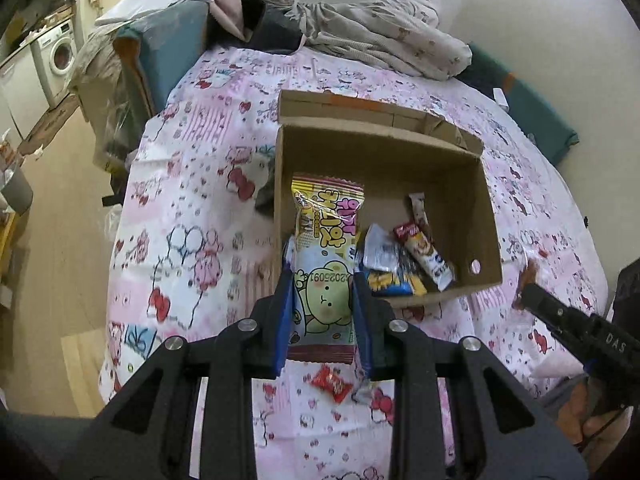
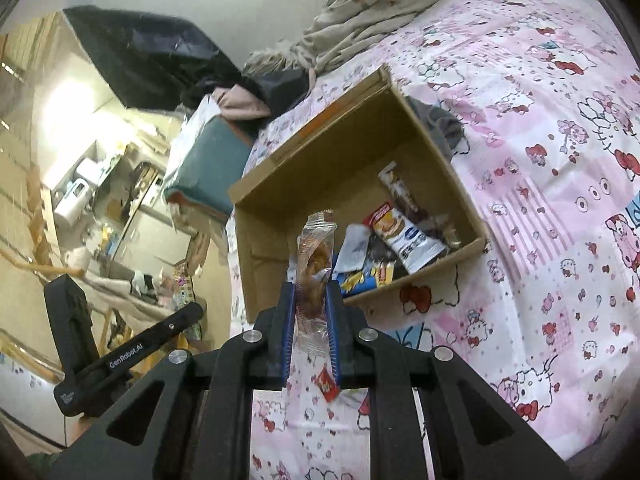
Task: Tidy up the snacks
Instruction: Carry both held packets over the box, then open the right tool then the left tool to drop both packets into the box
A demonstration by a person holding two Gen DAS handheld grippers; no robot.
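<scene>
My left gripper [image 1: 322, 280] is shut on a yellow and pale blue cookie packet [image 1: 326, 248] with a cartoon bear, held above the near left corner of the open cardboard box [image 1: 486, 200]. My right gripper [image 2: 313, 286] is shut on a clear-wrapped brown snack [image 2: 316, 248], raised before the box [image 2: 440, 160]; in the left wrist view it shows at the right edge [image 1: 528, 280]. Several wrapped snacks [image 1: 416, 256] lie in the box's near corner. A small red candy [image 1: 332, 382] lies on the bed below the left gripper and appears under the right gripper's fingers [image 2: 326, 384].
The box sits on a bed with a pink cartoon-print cover [image 1: 192, 208]. Crumpled bedding [image 1: 384, 36] is piled at the far end. A washing machine [image 1: 60, 52] and floor clutter lie off the bed's left side. The left gripper's body [image 2: 120, 356] shows in the right wrist view.
</scene>
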